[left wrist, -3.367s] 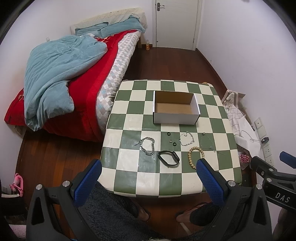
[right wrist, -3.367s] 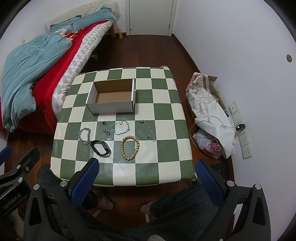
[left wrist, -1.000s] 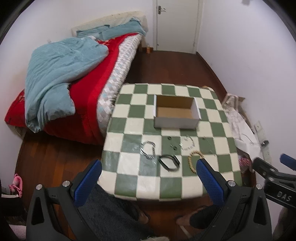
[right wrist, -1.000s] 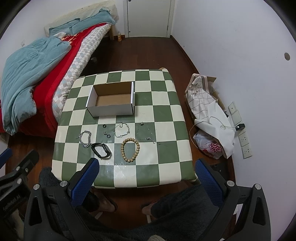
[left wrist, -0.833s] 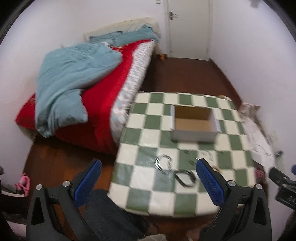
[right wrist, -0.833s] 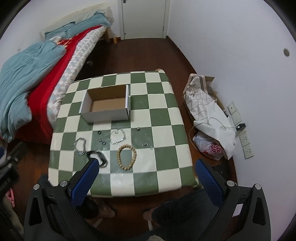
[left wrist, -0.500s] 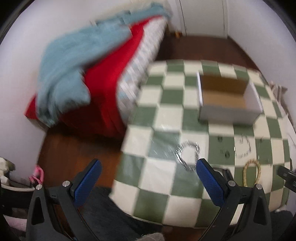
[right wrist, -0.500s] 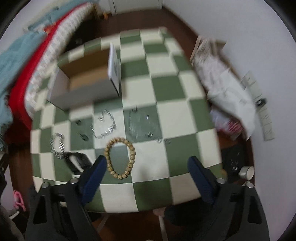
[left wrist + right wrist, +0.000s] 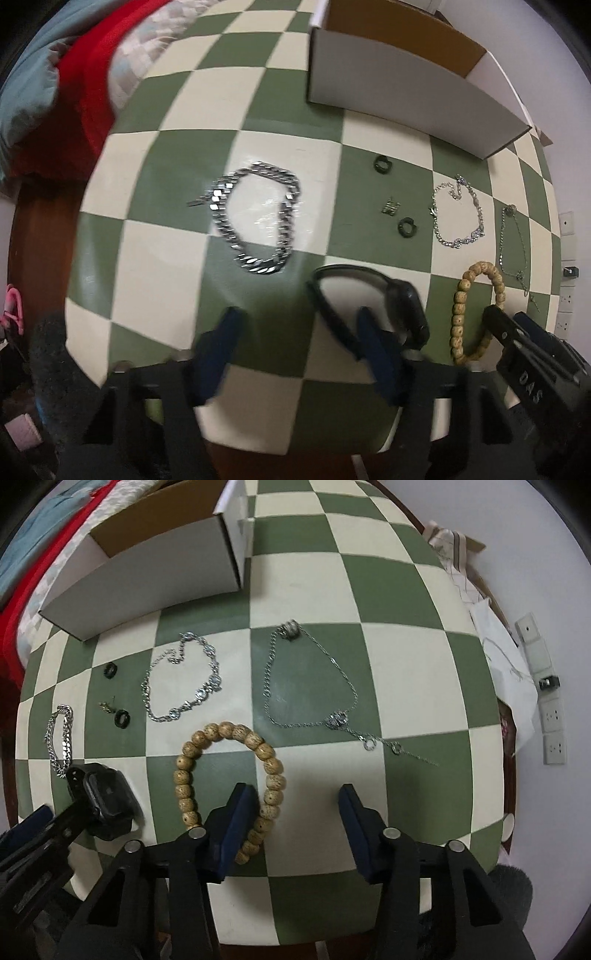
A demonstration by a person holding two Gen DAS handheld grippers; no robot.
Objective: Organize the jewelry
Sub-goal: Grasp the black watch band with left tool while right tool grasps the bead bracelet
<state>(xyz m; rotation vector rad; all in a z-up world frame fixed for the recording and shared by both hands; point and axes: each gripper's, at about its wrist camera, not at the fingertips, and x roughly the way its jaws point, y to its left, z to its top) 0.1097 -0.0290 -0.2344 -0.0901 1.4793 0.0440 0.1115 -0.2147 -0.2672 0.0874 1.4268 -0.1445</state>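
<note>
Both of my grippers are low over the table [image 9: 406, 590], open wide, and neither one holds anything. My right gripper [image 9: 291, 812] has its left finger [image 9: 232, 823] just inside the loop of the wooden bead bracelet [image 9: 229, 779], at the bottom middle of the right view. My left gripper [image 9: 299, 343] has its right finger over the band of the black watch [image 9: 369, 310], low in the left view.

Further up lie the thick silver chain [image 9: 255, 218], the thin sparkly bracelet [image 9: 184, 679], two small dark rings [image 9: 406, 227] and the long thin necklace [image 9: 314, 679]. The white box [image 9: 147, 568] sits at the top, and I think the jewelry goes in there.

If I close the right one now, the round beads might roll and slip out. The left view is blurry, so I can't tell if that finger touches the watch yet.

Only the right view shows the whole necklace clearly. Only the left view shows the full silver chain.
</note>
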